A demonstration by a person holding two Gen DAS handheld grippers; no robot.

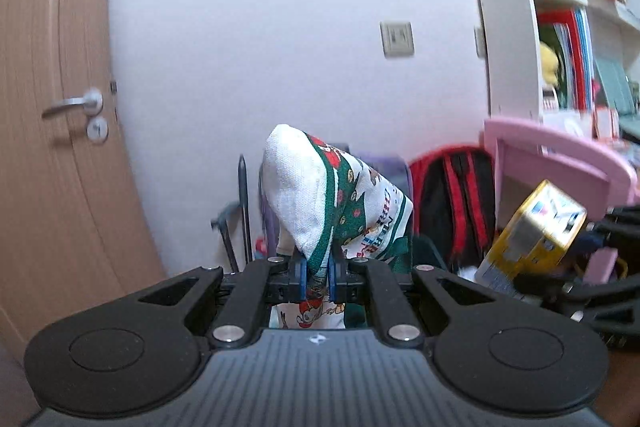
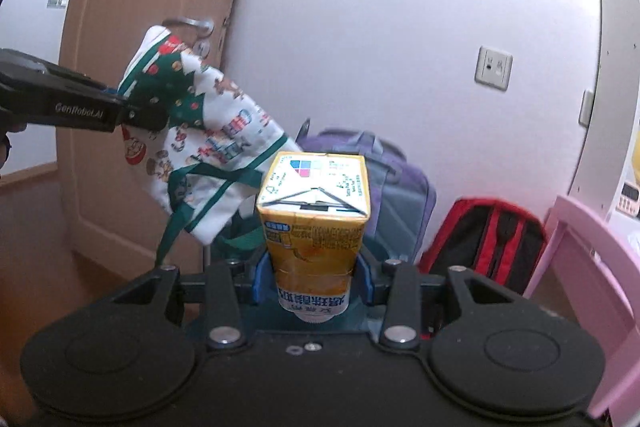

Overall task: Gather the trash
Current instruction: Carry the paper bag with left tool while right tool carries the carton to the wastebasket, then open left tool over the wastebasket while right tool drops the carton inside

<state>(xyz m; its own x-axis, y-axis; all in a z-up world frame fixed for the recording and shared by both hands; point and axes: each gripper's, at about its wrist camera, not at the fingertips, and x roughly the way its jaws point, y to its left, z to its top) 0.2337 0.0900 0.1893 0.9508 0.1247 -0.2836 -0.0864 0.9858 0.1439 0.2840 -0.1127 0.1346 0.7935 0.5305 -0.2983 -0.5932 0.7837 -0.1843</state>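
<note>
Your left tool [image 1: 318,277] pinches the cloth bag [image 1: 340,203]; your right tool [image 2: 314,281] clamps the yellow carton [image 2: 314,223]. Bare wall [image 2: 380,47] at twelve o'clock, pink chair [image 2: 592,267] crowding four.

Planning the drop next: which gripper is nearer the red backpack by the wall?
Right. The right gripper, gripping the juice carton, sits closer to the red backpack; the left gripper, clamping the printed bag, is farther.

Lower end of drink carton [image 2: 312,227] hidden below gripper body. Bottom of cloth bag [image 1: 340,203] hidden behind left gripper [image 1: 318,277]. Print on bag blurred, unreadable. Shelf books [image 1: 568,59] smeared. Pink chair [image 2: 592,267] cut by right edge.
</note>
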